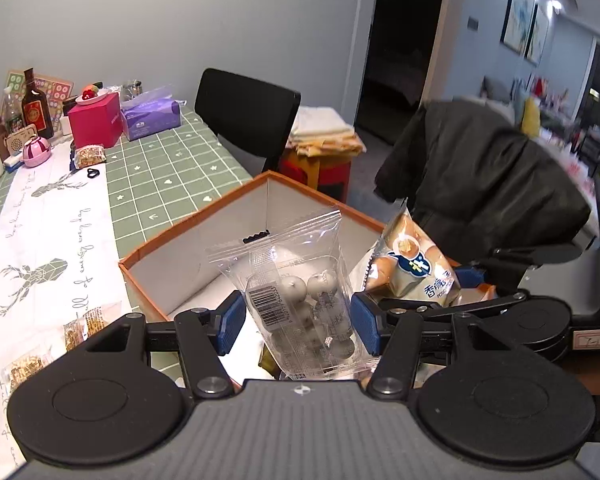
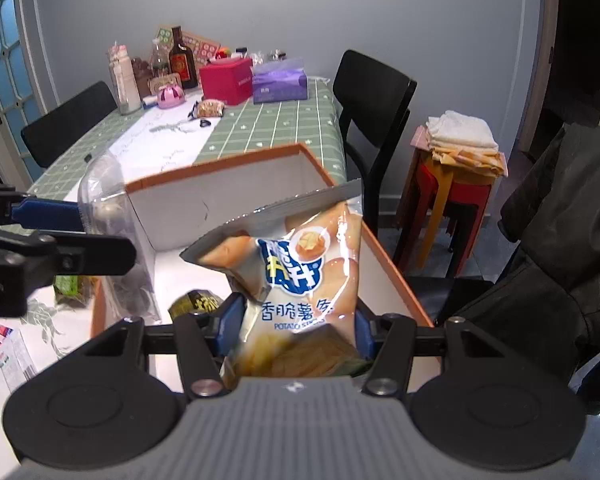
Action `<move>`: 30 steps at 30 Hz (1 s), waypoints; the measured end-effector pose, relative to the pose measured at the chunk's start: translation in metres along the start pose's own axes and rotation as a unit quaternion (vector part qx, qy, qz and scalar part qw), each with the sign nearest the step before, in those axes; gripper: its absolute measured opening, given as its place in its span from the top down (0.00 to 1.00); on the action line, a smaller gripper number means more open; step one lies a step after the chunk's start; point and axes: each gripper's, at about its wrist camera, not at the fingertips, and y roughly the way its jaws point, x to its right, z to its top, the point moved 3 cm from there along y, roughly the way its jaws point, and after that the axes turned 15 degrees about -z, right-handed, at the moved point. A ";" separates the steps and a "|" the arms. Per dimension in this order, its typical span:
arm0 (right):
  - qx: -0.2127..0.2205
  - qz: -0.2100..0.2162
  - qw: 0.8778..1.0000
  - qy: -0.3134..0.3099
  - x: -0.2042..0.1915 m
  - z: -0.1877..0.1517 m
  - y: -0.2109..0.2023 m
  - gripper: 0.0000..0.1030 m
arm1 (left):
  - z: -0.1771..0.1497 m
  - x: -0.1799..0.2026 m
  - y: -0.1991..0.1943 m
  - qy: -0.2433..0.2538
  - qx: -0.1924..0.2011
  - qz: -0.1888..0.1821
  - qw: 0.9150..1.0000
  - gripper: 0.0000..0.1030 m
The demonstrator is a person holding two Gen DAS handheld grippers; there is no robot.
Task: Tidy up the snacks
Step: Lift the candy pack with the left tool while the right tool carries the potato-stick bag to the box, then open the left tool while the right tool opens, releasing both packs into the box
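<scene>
Both grippers over the box, a snack pack in each.

Left wrist view: left gripper had its blue pads pressed against the sides of a clear packet of small round pieces, barcode facing the camera, jaws partly closed on it. Packet stood upright above the open orange-rimmed box, white inside, sitting on the green checked tablecloth. Just right of it, the potato-stick bag, with a blue pad of the right gripper behind it. Small snack packs lay on the white runner left of the box.

Right wrist view: right gripper was clamped on the lower part of the potato-stick bag, bag tilted over the box's interior. A dark green pack lay on the box floor. Left gripper came in from the left edge, the clear packet at the box's left wall.
</scene>
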 end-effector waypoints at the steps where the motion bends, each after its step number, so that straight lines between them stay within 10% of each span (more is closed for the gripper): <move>1: -0.004 -0.001 1.000 -0.002 0.000 -0.001 0.003 0.47 | 0.000 -0.001 0.005 0.001 -0.005 0.003 1.000 0.36; 30: 0.010 -0.034 0.999 -0.006 -0.009 0.003 0.010 0.37 | -0.008 -0.020 0.017 -0.002 -0.047 0.052 0.998 0.23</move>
